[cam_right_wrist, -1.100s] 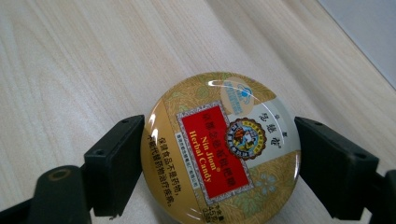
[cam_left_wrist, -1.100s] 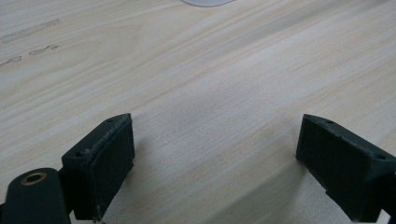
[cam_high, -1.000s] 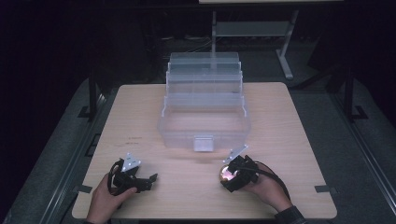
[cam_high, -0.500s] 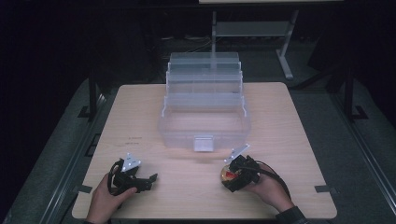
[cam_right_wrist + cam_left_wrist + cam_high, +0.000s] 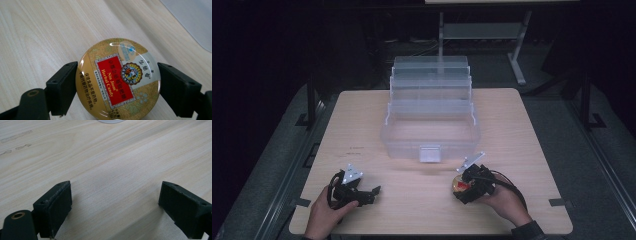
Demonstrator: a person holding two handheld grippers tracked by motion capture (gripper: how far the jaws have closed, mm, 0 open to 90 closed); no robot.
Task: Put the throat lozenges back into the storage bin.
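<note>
A round gold candy tin with a red label lies lid-up between the jaws of my right gripper, whose pads press on both its sides. In the high view the same tin shows at the front right of the table, under the right gripper. My left gripper rests at the front left, its jaws wide apart over bare wood. The left gripper has nothing between its pads. A clear plastic tiered box stands open in the middle of the table.
The wooden table has bare room on both sides of the box and along its front. A metal stand rises behind the far edge. Dark floor surrounds the table.
The right hand has shifted slightly toward the front with the tin in its jaws. The left hand has not moved.
</note>
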